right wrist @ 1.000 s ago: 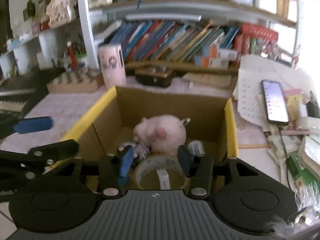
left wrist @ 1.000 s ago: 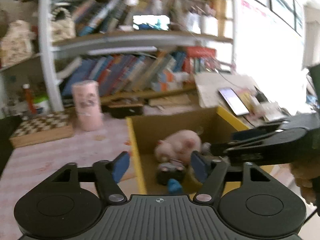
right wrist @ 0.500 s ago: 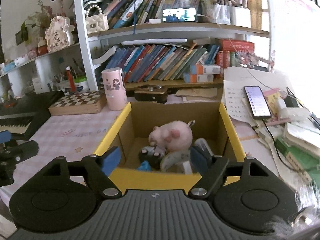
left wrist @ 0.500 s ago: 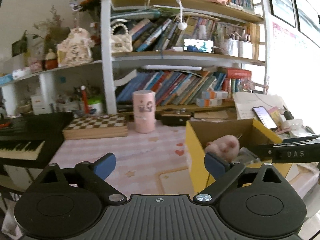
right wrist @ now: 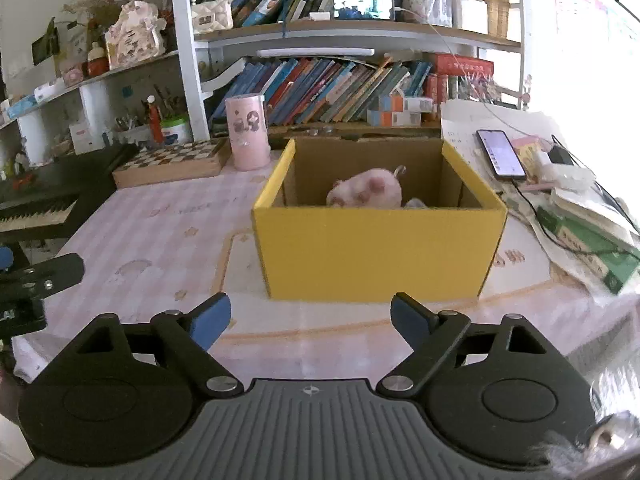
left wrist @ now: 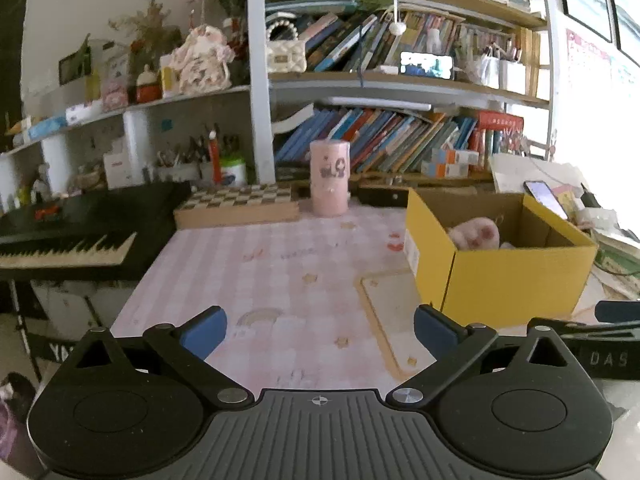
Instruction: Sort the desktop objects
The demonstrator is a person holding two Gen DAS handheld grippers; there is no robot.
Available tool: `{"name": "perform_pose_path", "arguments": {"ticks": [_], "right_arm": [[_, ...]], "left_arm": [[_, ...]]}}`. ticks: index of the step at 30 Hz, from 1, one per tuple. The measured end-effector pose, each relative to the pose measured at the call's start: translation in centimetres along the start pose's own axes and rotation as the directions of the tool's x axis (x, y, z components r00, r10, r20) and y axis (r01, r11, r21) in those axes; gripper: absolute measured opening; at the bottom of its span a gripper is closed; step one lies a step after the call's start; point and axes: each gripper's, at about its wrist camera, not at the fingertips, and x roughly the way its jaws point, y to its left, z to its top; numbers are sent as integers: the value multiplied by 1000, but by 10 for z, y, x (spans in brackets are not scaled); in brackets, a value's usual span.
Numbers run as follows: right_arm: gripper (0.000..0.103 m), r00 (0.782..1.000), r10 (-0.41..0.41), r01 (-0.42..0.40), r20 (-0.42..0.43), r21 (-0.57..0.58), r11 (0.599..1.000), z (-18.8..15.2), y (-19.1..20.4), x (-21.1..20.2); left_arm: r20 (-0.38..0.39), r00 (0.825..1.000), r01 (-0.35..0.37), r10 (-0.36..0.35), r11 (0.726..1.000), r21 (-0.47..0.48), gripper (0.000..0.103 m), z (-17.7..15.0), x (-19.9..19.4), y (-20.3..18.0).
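Note:
A yellow cardboard box (right wrist: 376, 252) stands on the pink desk mat, seen also in the left wrist view (left wrist: 508, 276). A pink plush toy (right wrist: 366, 192) lies inside it, its top showing in the left wrist view (left wrist: 478, 234). Other things in the box are hidden by its front wall. My left gripper (left wrist: 318, 332) is open and empty, low over the mat, left of the box. My right gripper (right wrist: 310, 322) is open and empty, in front of the box and apart from it.
A pink cylinder cup (left wrist: 330, 176) and a chessboard box (left wrist: 236, 204) stand at the back of the desk. A keyboard piano (left wrist: 68, 236) is at the left. A phone (right wrist: 500, 152), papers and books (right wrist: 588, 224) lie right of the box. Bookshelves rise behind.
Both grippers have pulled back and down from over the box to in front of it, and their jaws have opened wider. The tape roll under the right gripper stayed in the box.

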Motion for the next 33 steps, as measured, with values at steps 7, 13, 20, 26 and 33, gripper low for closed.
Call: {"name": "perform_pose_path", "arguments": {"ticks": [7,13,20,26,33], "right_arm": [[88,1000,-5,4,-23,-31,1000,-26,27,-24],[90,1000,-9,8,-29,-24,1000,-42,39,-44],[101,999,-5,4,-34,-28,1000,-55,48,-61],[103,999,-2,0,-39,-43,999,-62,56,-71],[103,998,-19,17,-55,-49,999,-69,60,-76]], "left_arm": [[-50,999,-12,11,1000,-10,102,-22,-23,15],[-57,998,-33,33,999,11,102,-35,-42,21],[-63,998,-32,31,999,-9,102,-47,-59,30],[-72,997,-21,21,1000,1,102,-53,-67,32],[-68,998,-6,7,1000,8,102,-58,-76,34]]}}
